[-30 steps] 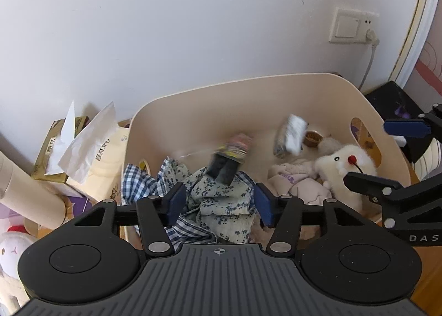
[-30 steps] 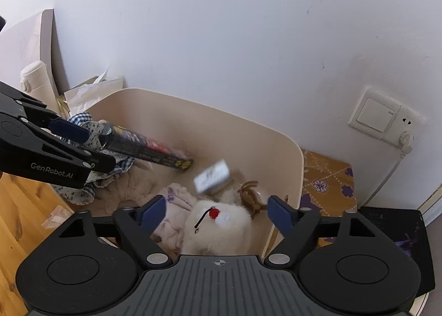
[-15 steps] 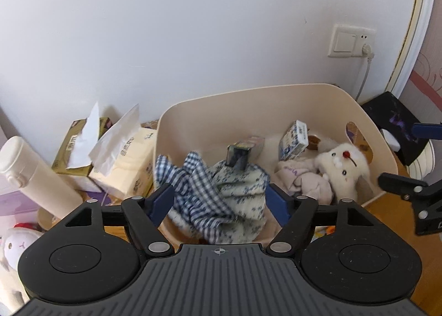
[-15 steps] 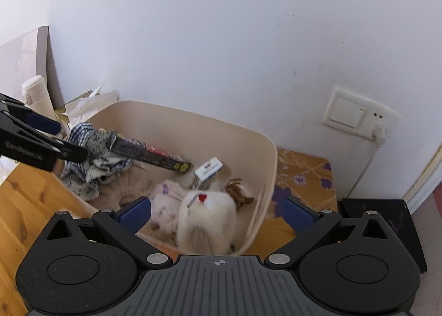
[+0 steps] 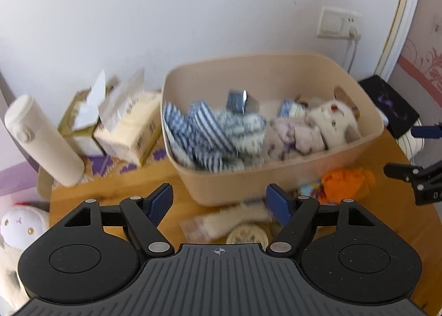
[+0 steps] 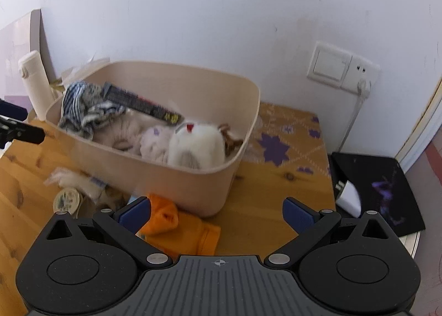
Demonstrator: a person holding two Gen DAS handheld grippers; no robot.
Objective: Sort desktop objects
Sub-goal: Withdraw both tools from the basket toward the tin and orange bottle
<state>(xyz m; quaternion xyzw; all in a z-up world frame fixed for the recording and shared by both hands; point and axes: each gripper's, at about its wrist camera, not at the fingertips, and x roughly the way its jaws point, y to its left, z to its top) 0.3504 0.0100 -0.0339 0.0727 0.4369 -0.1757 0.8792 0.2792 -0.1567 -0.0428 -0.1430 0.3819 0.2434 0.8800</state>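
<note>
Wooden table (image 6: 262, 205) bare right of bin (image 6: 199, 178); both tongs (image 5: 219, 202) (image 6: 216, 212) released (nothing between).

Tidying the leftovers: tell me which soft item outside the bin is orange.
The orange cloth, crumpled on the wooden table at the bin's front corner; the other loose soft item is cream and furry.

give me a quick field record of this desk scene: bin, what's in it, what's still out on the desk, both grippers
bin: beige tub on the wooden desk, against the wall
in bin: checked cloth, long dark box, white plush toy, pale purple-print cloth
on desk, in front of bin: orange cloth, round tin, fuzzy cream item
left of bin: white bottle, tissue packs
left gripper: open, nothing between the jaws
right gripper: open, above the orange cloth, not gripping it
</note>
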